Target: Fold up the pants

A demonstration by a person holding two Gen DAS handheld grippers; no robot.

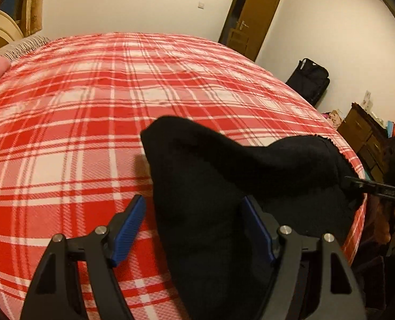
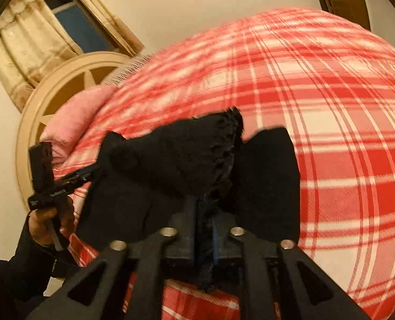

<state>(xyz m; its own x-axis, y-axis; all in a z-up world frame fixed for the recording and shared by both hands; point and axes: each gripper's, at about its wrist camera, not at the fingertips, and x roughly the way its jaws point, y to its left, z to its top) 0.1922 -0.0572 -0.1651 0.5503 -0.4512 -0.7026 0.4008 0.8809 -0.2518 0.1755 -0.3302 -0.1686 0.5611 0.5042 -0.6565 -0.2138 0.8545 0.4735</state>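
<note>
Black pants point(image 1: 210, 176) lie bunched on the red plaid bedspread point(image 1: 91, 106) near the bed's right edge. My left gripper point(image 1: 193, 200) is open, its blue pads point(image 1: 129, 229) wide apart; the pants' left edge sits between them, untouched by the left pad. My right gripper point(image 2: 204, 204) is shut on a frayed edge of the pants point(image 2: 186, 154) and holds that part lifted off the bedspread point(image 2: 330, 133). It shows in the left wrist view as a thin black bar, the right gripper point(image 1: 357, 184). In the right wrist view the left gripper point(image 2: 89, 173) reaches the cloth from the left, held by a hand point(image 2: 45, 221).
A pink pillow point(image 2: 75, 114) and a cream headboard point(image 2: 51, 98) stand at the bed's head. A brown door point(image 1: 253, 13), a black bag point(image 1: 309, 80) and a wooden dresser point(image 1: 362, 133) line the right wall. The bedspread's left and far parts are bare.
</note>
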